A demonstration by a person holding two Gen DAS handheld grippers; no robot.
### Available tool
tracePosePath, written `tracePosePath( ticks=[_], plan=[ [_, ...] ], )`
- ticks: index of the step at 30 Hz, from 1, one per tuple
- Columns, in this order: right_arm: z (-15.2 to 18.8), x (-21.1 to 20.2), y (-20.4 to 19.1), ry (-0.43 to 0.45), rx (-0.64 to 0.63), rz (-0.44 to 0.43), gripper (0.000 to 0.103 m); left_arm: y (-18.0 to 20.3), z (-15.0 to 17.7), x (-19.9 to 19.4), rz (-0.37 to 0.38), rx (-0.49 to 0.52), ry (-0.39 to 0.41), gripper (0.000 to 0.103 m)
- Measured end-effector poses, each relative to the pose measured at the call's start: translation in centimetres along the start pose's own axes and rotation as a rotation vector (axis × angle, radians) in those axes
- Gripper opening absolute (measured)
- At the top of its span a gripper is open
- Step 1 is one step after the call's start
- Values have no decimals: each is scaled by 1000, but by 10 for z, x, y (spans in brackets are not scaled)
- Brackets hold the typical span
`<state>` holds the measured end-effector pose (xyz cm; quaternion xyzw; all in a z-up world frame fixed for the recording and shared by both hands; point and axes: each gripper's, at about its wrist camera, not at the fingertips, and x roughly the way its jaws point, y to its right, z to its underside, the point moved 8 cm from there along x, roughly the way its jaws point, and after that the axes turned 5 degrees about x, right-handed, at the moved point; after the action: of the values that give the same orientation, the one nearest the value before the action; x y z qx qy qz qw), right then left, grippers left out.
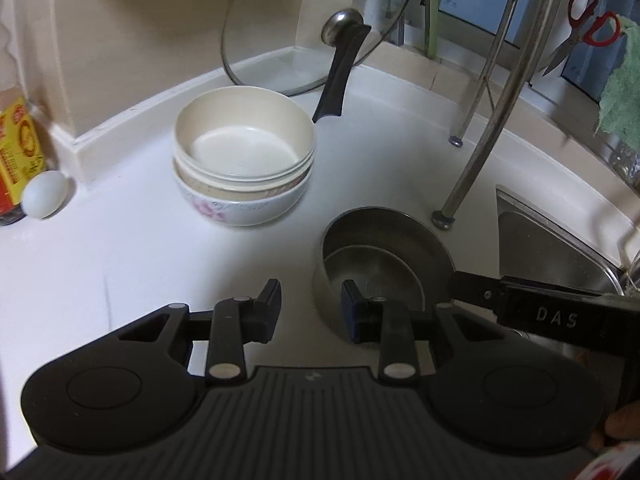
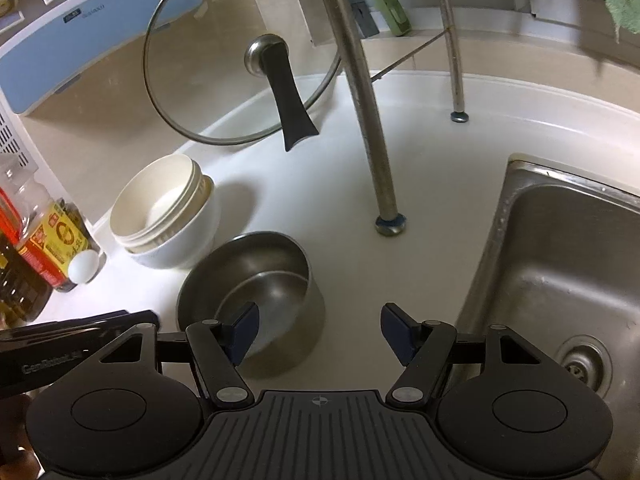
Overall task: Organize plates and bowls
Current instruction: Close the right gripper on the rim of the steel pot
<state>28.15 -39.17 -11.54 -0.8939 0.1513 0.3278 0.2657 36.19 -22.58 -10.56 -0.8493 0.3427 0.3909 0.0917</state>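
My left gripper [image 1: 310, 300] and right gripper [image 2: 318, 330] both gape, empty. Cream bowls [image 1: 244, 148] sit nested; steel bowls [image 1: 380, 264] probably nested too — little seems left.

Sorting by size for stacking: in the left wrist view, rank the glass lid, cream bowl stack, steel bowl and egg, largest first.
1. glass lid
2. cream bowl stack and steel bowl look alike; the steel one sits nearer the camera, so unranked
3. egg
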Motion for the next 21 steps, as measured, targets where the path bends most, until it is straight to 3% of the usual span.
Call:
tracePosePath(
  ticks=[17, 21],
  plan=[
    [-6, 37, -6, -15, -27, 14, 21, 9, -10, 48, 10, 66, -57, 28],
    [-6, 39, -7, -12, -33, 13, 11, 10, -10, 50, 17, 73, -60, 17]
  ],
)
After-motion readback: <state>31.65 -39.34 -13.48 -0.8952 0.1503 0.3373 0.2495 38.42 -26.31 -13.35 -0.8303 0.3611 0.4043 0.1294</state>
